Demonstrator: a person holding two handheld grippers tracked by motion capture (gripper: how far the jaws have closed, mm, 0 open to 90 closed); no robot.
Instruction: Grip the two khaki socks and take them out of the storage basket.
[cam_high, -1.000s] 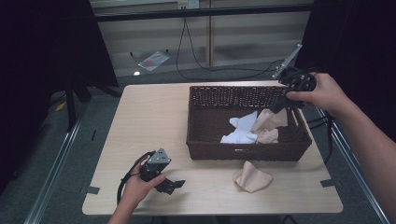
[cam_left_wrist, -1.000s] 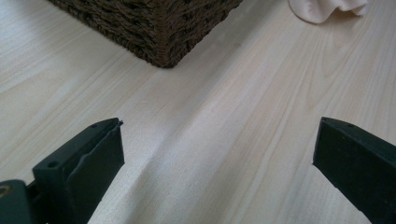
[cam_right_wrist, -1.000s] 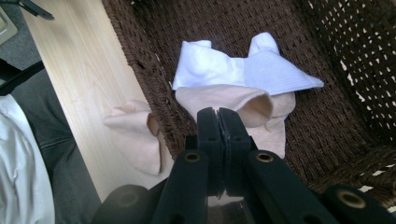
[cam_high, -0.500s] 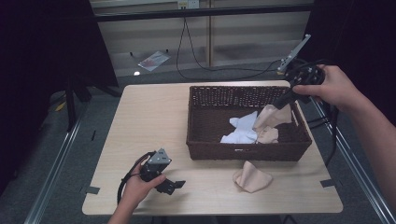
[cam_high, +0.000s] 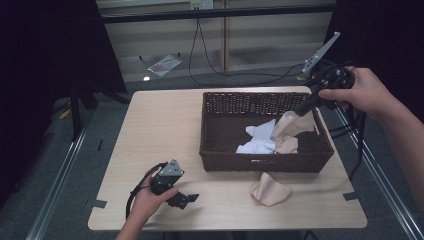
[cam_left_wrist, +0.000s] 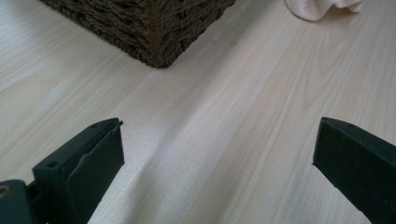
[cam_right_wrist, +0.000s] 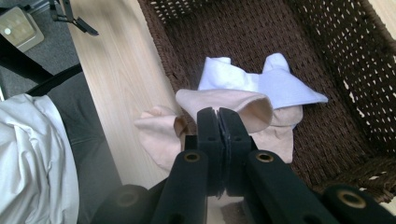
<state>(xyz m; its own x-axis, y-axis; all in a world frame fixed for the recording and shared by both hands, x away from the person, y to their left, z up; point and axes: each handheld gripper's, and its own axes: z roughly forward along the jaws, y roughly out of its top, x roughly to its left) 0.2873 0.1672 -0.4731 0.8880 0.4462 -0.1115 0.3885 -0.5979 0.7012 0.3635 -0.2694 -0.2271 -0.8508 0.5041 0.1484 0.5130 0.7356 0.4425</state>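
Two hands at one bench (cam_high: 150, 130), large to small. Basket (cam_high: 220, 150) sits on the right half, long axis running left to right across the bench. Inside it: a white cloth (cam_high: 257, 140) low in the middle, and a beige cloth (cam_high: 290, 127) draped over the white one's right side, its top end pinched up toward the basket's far right corner. Second beige cloth (cam_high: 270, 189) lies loose on the bench just in front of the basket's near wall, outside it.

Right tongs (cam_high: 302, 107) hang over the basket's right end, jaws together and clamped on the upper edge of the beige cloth (cam_right_wrist: 233, 100); cloth trails down and left from the grip, lower end resting on the pile. So the held cloth's long axis runs from the tongs down into the basket, not yet clear of it.

Left tongs (cam_high: 184, 199) rest low on the bench at the near left, jaws wide apart with nothing between them, pointing at the basket's near left corner (cam_left_wrist: 159, 42). They are well apart from the held cloth; the right hand (cam_high: 362, 92) is the nearer one by far. The loose beige cloth (cam_left_wrist: 322, 7) lies ahead and right of the left tongs, likely the closer pick for that hand.
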